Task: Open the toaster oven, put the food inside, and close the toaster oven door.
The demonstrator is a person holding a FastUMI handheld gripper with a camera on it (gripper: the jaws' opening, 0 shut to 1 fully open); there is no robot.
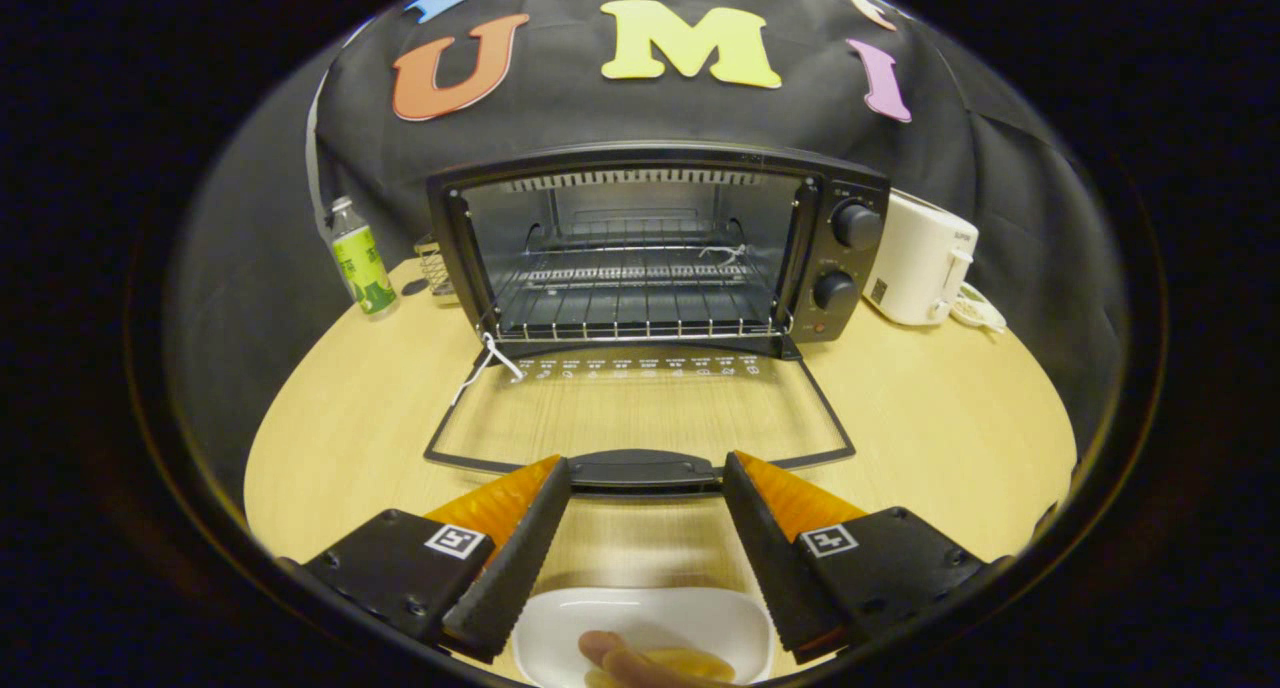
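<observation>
Fingers (646,488) spread wide; sausage (625,656) lies crosswise between them on plate (560,628).

The way into the toaster oven (650,253) is left free by its door (640,408), laid flat on the table (940,418), with the wire rack (635,318) bare, while the bottle (362,260) and white appliance (918,260) flank it and the jaws are spread wide.
</observation>
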